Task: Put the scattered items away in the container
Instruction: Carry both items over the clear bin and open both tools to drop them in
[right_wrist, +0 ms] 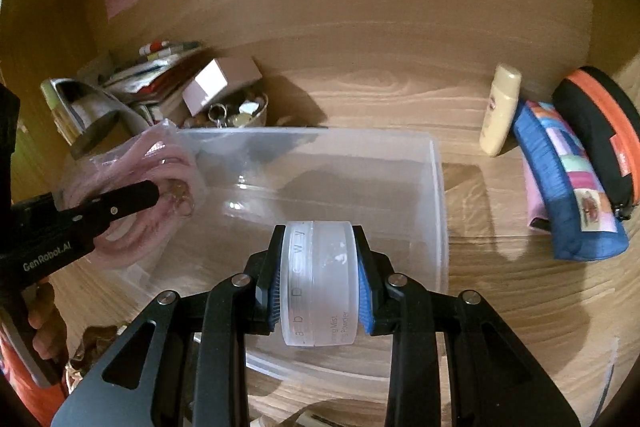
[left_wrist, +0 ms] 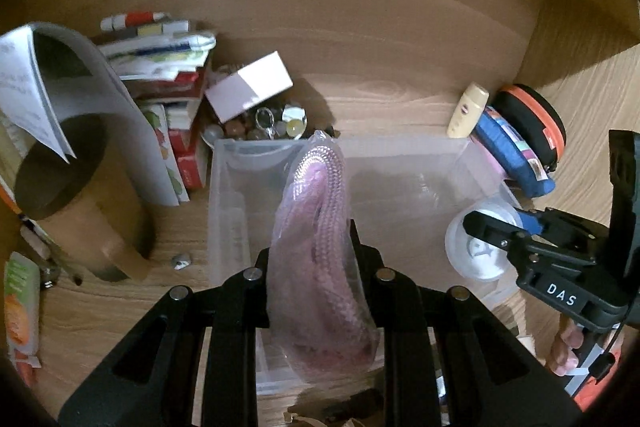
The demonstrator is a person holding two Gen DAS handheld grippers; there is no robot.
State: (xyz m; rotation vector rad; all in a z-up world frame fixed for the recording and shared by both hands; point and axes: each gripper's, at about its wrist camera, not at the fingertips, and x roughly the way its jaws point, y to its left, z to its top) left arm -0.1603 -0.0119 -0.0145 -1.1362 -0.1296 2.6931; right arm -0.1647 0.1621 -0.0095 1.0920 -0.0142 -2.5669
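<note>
A clear plastic bin [left_wrist: 400, 163] stands on the wooden desk; it also shows in the right wrist view [right_wrist: 436, 187]. My left gripper [left_wrist: 316, 247] is shut on a clear bag of pink rope [left_wrist: 320, 227] and holds it over the bin's left part. The bag [right_wrist: 132, 171] and left gripper [right_wrist: 152, 193] show at the bin's left edge in the right wrist view. My right gripper [right_wrist: 318, 267] is shut on a round translucent powder jar [right_wrist: 316, 279], held above the bin's near side. The jar [left_wrist: 480, 247] and right gripper [left_wrist: 500, 231] show at the right in the left wrist view.
A cream bottle [right_wrist: 500, 107], a blue pouch [right_wrist: 568, 179] and a black-and-orange case [right_wrist: 600, 123] lie right of the bin. A bowl of trinkets [left_wrist: 272, 123], a pink box [left_wrist: 248, 87], stacked books [left_wrist: 168, 75] and a cardboard tube [left_wrist: 80, 179] crowd the left.
</note>
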